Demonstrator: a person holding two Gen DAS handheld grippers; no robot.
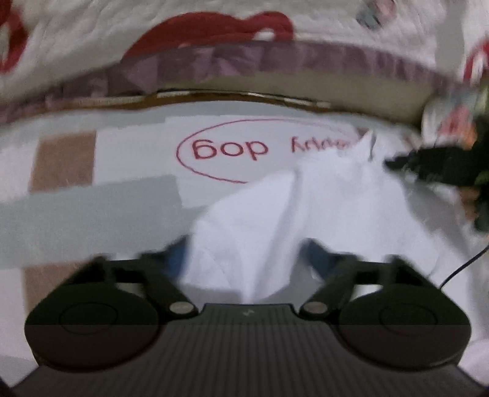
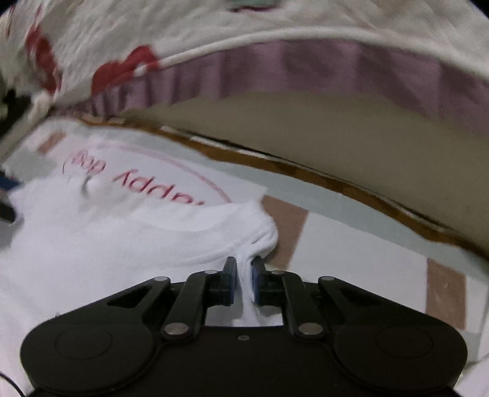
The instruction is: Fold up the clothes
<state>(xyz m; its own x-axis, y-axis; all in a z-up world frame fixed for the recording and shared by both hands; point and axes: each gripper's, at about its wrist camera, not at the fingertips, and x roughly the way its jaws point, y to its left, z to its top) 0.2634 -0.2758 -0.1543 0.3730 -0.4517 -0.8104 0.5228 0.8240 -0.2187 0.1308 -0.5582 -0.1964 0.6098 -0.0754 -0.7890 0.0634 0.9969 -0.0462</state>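
Observation:
A white T-shirt with a red oval and red lettering lies on a checked cloth. In the left wrist view my left gripper has its jaws wide apart, and a bunched ridge of the shirt runs up between the blue pads. The picture is blurred, and I see no firm pinch. In the right wrist view my right gripper is shut on a gathered edge of the T-shirt, with the fabric squeezed thin between its blue pads. The shirt stretches away to the left from that pinch.
The checked cloth has white, grey-green and brown squares, with a wooden edge behind it. Beyond that is a bed with a purple skirt and a white quilt with red shapes. A dark shape and a thin cable are at the right.

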